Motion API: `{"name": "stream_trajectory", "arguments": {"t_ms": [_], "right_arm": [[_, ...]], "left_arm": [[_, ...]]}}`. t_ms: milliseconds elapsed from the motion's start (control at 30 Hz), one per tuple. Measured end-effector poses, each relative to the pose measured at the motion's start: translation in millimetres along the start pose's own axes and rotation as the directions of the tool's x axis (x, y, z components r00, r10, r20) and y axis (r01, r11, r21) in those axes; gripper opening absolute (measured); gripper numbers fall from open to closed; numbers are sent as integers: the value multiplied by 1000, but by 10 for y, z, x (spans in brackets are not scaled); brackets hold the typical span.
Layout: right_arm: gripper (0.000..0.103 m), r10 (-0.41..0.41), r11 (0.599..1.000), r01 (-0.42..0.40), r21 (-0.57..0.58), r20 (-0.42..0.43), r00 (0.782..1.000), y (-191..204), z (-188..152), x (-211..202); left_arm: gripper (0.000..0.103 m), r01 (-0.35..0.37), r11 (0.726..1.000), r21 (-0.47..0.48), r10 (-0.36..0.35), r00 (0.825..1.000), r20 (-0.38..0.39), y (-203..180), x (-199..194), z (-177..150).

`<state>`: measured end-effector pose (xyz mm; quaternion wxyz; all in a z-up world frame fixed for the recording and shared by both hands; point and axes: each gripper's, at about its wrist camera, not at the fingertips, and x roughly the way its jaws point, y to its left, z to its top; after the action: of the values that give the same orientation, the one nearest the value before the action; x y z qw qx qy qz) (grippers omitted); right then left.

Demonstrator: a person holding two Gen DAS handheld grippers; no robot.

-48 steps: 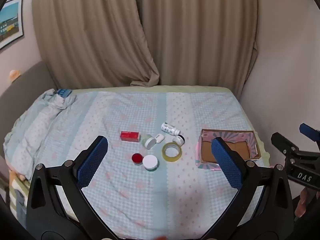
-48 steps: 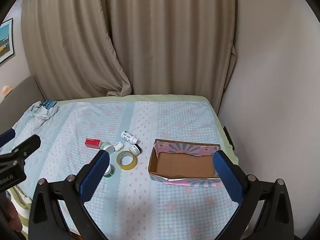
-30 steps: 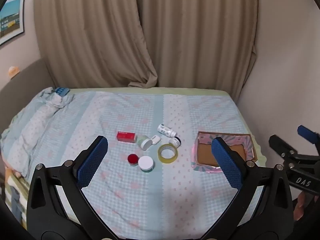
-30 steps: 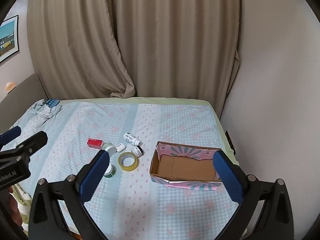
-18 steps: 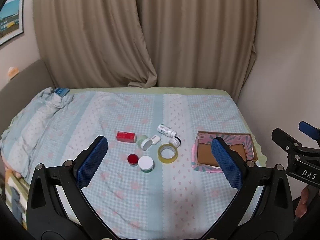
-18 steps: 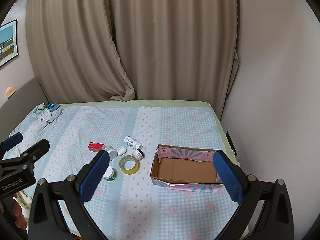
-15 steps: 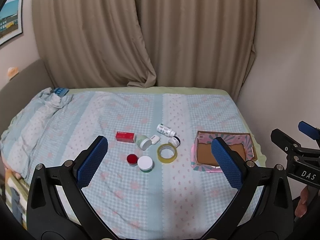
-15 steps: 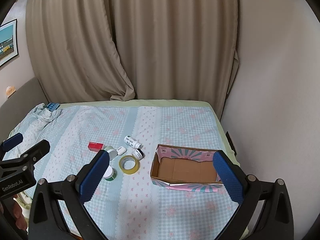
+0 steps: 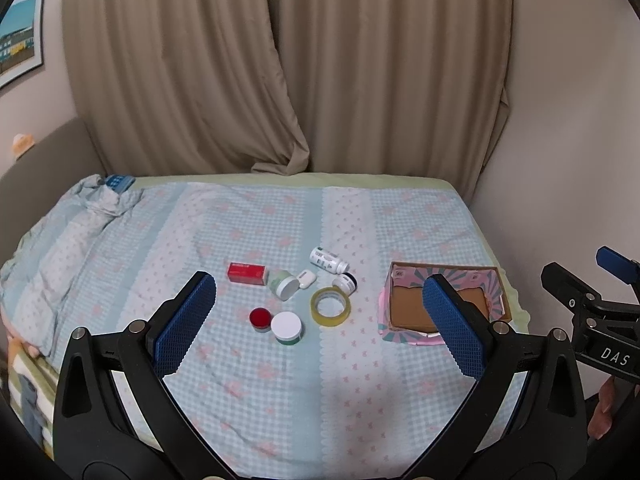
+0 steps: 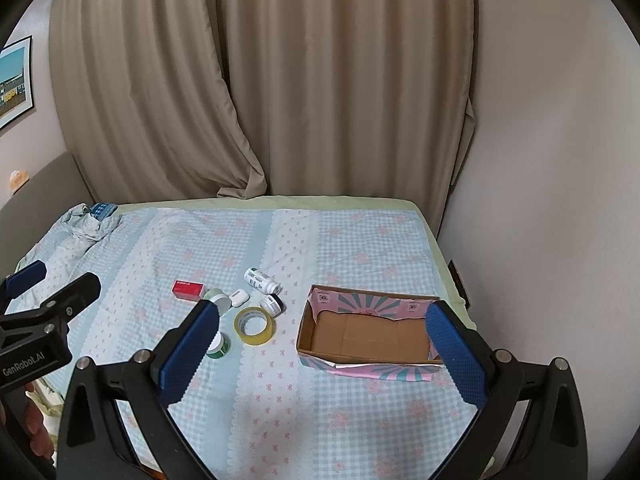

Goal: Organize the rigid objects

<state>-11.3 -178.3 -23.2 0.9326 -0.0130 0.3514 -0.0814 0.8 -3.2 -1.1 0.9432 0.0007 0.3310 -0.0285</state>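
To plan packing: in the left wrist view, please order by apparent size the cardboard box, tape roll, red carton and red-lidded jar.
1. cardboard box
2. tape roll
3. red carton, close to the tape roll, so unsure
4. red-lidded jar

One red box (image 9: 247, 272), one tape roll (image 9: 330, 306), one open cardboard box (image 9: 443, 303). Two white bottles (image 9: 329, 260) (image 9: 345, 281), lying down. Three round jars (image 9: 285, 328) (image 9: 260, 319) (image 9: 283, 283), one small white case (image 9: 307, 279).

both wrist views high, facing curtains, sharing bed (image 9: 280, 380) and box (image 10: 360, 362)
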Motion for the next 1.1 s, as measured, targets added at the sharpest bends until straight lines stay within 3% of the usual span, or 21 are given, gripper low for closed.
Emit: {"name": "stream_trajectory", "arguments": {"t_ms": [1100], "right_arm": [[103, 15, 1000, -15, 14, 4, 1000, 9, 56, 1]], "left_arm": [[103, -12, 1000, 5, 12, 1000, 6, -26, 47, 17]]}}
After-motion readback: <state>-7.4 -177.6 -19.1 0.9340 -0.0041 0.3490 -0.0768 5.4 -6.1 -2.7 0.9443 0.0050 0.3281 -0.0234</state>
